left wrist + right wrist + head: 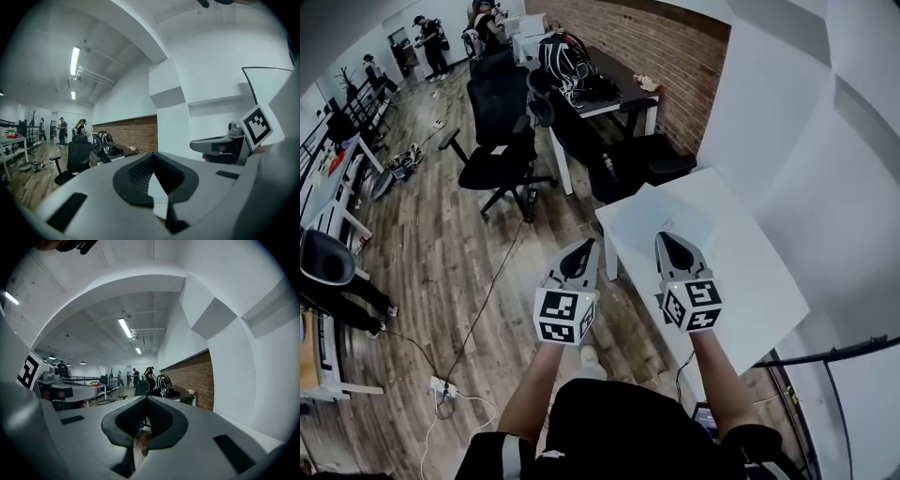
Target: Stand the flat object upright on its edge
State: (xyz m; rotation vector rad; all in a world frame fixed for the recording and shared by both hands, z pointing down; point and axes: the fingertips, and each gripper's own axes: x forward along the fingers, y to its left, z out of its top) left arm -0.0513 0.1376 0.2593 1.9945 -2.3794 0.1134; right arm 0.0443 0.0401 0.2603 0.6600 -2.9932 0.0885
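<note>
Left gripper (584, 248) and right gripper (668, 242) closed, empty, table (750, 272) just ahead: likely approach step; next I open 1 at edge of flat object (664, 217).

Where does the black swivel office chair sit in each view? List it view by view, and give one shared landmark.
Head view: black swivel office chair upper left of centre.
Left gripper view: chair at mid-height, left of centre.
Right gripper view: chair small, near centre.
Shared landmark: red brick wall, to the chair's right in every view.
</note>
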